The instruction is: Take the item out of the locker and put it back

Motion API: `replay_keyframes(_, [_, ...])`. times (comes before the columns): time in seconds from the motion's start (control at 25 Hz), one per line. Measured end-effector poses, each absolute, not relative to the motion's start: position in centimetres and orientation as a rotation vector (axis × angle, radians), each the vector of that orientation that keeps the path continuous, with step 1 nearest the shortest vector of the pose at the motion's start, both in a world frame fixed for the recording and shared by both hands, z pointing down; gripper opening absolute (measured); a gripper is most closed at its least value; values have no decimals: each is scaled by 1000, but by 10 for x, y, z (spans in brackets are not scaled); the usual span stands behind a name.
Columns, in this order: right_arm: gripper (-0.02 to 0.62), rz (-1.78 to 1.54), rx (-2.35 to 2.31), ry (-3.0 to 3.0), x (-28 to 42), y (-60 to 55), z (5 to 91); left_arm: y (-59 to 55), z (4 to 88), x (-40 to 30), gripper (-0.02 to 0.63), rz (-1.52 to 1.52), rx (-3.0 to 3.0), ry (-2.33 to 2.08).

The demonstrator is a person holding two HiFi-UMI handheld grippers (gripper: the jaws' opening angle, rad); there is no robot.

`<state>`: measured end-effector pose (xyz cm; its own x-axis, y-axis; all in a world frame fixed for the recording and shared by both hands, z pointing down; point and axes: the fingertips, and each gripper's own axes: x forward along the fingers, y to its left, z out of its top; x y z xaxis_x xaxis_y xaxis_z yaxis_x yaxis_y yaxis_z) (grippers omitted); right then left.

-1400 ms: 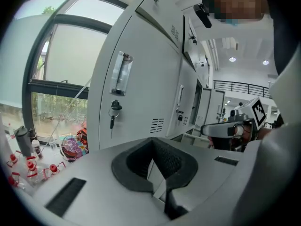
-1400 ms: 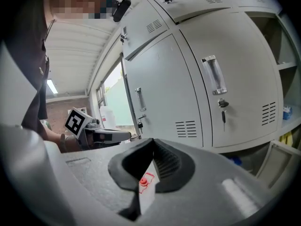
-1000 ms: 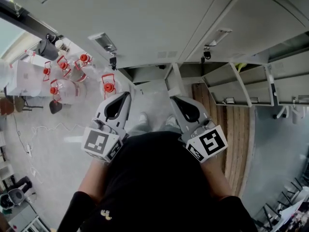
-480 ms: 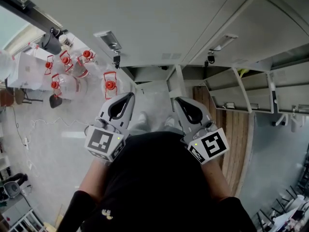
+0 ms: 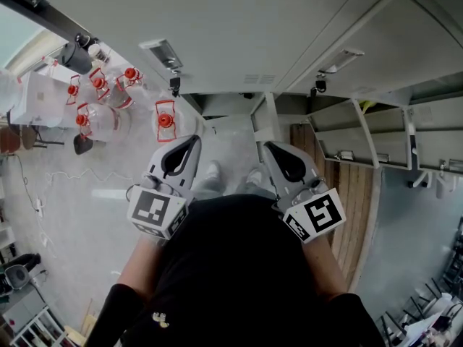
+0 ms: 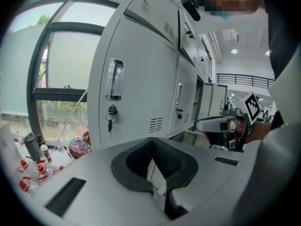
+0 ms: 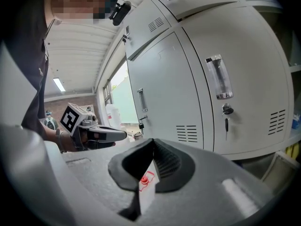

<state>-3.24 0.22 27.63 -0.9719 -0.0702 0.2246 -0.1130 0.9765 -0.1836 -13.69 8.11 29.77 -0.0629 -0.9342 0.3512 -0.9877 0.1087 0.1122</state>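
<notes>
I stand before a row of grey lockers [image 5: 239, 42]. Both grippers are held close to my body and point at them. My left gripper [image 5: 195, 142] is shut with nothing in it. In the left gripper view its jaws [image 6: 151, 139] meet in front of a closed locker door with a key in its lock [image 6: 110, 112]. My right gripper [image 5: 266, 147] is also shut and empty. In the right gripper view [image 7: 153, 140] it faces another closed door with a key [image 7: 226, 112]. Further right, several locker doors [image 5: 356, 125] stand open. I cannot make out any item inside.
Several clear water jugs with red caps [image 5: 165, 120] stand on the floor at the left, near a white table [image 5: 32, 107]. A strip of wooden flooring [image 5: 347, 194] runs along the right under the open doors. A window [image 6: 61, 79] lies left of the lockers.
The head view has drifted slightly. Both grippers stay shut in front of my body, about where they were.
</notes>
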Motion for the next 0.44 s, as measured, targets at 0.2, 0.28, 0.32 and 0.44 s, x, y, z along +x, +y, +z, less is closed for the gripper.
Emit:
replay_keyframes(0.2, [-3, 291, 135, -2901, -34, 1, 278, 81, 299, -140, 14, 222, 1874, -2063])
replay_keyframes(0.28, [-2, 289, 133, -2900, -35, 1, 279, 82, 300, -141, 14, 228, 1869, -2066])
replay_keyframes(0.32, [-3, 288, 132, -2898, -36, 1, 280, 82, 301, -141, 14, 230, 1867, -2066])
replay_keyframes(0.44, [-2, 286, 129, -2896, -37, 2, 281, 83, 305, -142, 14, 233, 1858, -2063])
